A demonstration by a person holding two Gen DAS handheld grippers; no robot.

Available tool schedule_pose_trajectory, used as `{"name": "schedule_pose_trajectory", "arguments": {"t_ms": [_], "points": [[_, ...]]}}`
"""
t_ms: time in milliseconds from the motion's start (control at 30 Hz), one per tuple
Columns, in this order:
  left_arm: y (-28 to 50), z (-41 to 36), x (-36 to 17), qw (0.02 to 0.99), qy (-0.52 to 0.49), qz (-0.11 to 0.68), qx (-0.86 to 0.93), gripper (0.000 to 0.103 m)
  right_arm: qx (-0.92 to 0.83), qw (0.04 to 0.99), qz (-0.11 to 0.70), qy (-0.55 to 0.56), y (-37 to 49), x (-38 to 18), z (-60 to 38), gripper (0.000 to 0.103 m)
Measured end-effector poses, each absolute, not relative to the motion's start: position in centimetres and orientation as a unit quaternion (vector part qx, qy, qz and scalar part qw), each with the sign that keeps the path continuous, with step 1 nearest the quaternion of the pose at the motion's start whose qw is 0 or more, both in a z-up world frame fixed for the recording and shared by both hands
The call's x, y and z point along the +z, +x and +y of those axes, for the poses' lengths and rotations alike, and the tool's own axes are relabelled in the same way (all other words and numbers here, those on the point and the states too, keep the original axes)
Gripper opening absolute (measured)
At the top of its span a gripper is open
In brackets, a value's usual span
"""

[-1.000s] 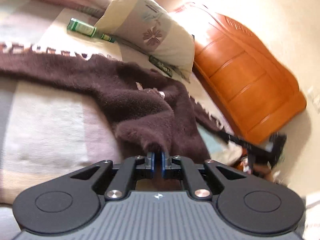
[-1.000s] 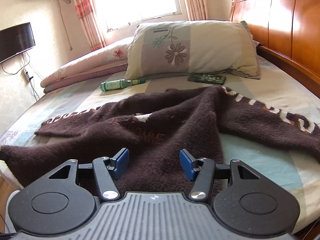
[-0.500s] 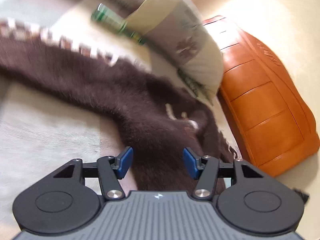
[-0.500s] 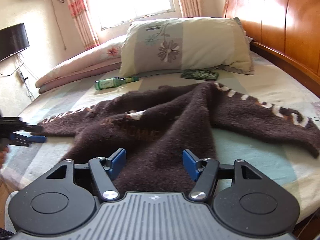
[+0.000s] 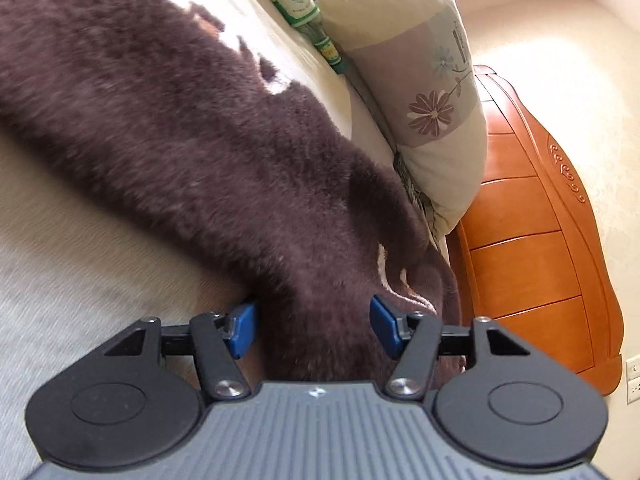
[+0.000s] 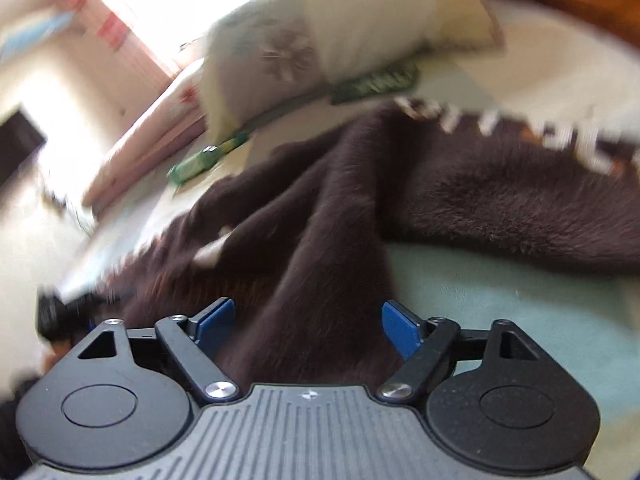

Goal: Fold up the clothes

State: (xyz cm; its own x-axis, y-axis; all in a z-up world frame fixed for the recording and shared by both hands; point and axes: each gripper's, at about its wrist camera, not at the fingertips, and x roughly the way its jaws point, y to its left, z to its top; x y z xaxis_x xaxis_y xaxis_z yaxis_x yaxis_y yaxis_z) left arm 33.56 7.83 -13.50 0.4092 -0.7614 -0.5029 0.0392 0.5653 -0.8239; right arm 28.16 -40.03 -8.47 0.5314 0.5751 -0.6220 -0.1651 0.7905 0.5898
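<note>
We see the brown fuzzy garment (image 5: pixel 208 152) spread rumpled across the bed (image 5: pixel 60 264), its pile filling the near middle of both views. In the left wrist view it runs from the far left down to the near centre, with white markings along its far edge. In the right wrist view, which is blurred, it (image 6: pixel 328 240) rises in a ridge at the centre and stretches right, where a band of white lettering runs along its far edge.

Our left hand-held gripper (image 5: pixel 313 330) is spread wide, with the garment lying between its blue pads (image 5: pixel 242 330); we cannot tell whether they touch the cloth. Our right hand-held gripper (image 6: pixel 308 326) is likewise spread, the garment's ridge lying between its pads (image 6: pixel 400 332), gripping nothing.

Beyond the garment a flowered pillow (image 5: pixel 424 92) lies at the far side of the bed. A green bottle (image 5: pixel 298 4) lies just beside the pillow, on its left. To the right of the pillow stands the orange wooden headboard (image 5: pixel 532 240). In the right wrist view a flat green packet (image 6: pixel 376 82) lies near the pillow, just beyond the garment.
</note>
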Motion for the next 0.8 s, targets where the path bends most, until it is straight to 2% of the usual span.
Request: {"name": "schedule_pose_trajectory", "arguments": {"t_ms": [100,167,200,267,333,367,400,433,467,500,567,667,800], "points": [[34.2,7.1,-13.5,0.743,-0.387,0.474,-0.270,0.063,0.222,0.792,0.467,0.325,33.7,-12.0,-41.7,0.088],[34.6,6.6,-13.7,0.741,-0.389,0.475,-0.274,0.063,0.231,0.779,0.470,0.344,35.6,-12.9,-41.1,0.088],[34.9,6.3,-13.7,0.741,-0.386,0.474,-0.277,0.061,0.235,0.773,0.471,0.354,36.6,-13.3,-40.8,0.093],[35.5,5.9,-13.6,0.744,-0.379,0.472,-0.282,0.061,0.244,0.760,0.474,0.373,38.6,-14.2,-40.2,0.094],[36.1,5.5,-13.5,0.754,-0.365,0.469,-0.282,0.055,0.248,0.756,0.478,0.373,40.3,-14.6,-39.3,0.095],[36.3,5.3,-13.4,0.759,-0.357,0.466,-0.281,0.049,0.248,0.760,0.480,0.362,40.9,-14.6,-38.7,0.095],[36.6,5.2,-13.3,0.764,-0.349,0.464,-0.281,0.038,0.248,0.764,0.480,0.352,41.4,-14.4,-38.3,0.095],[36.9,5.0,-13.2,0.770,-0.341,0.463,-0.278,0.032,0.248,0.768,0.481,0.343,41.9,-14.3,-37.9,0.094],[37.2,4.9,-13.1,0.777,-0.332,0.460,-0.274,0.023,0.247,0.773,0.481,0.333,42.3,-14.1,-37.5,0.086],[37.3,4.8,-12.9,0.786,-0.322,0.454,-0.269,0.019,0.239,0.781,0.484,0.316,42.6,-13.9,-37.3,0.078],[37.9,5.2,-12.3,0.796,-0.325,0.436,-0.266,0.015,0.223,0.792,0.491,0.287,43.1,-13.7,-37.0,0.040],[39.2,5.6,-10.6,0.812,-0.319,0.410,-0.265,0.012,0.222,0.806,0.485,0.256,42.9,-13.1,-36.1,0.035],[41.5,5.8,-8.2,0.837,-0.285,0.388,-0.260,0.011,0.233,0.835,0.452,0.211,43.6,-10.7,-34.4,0.033]]}}
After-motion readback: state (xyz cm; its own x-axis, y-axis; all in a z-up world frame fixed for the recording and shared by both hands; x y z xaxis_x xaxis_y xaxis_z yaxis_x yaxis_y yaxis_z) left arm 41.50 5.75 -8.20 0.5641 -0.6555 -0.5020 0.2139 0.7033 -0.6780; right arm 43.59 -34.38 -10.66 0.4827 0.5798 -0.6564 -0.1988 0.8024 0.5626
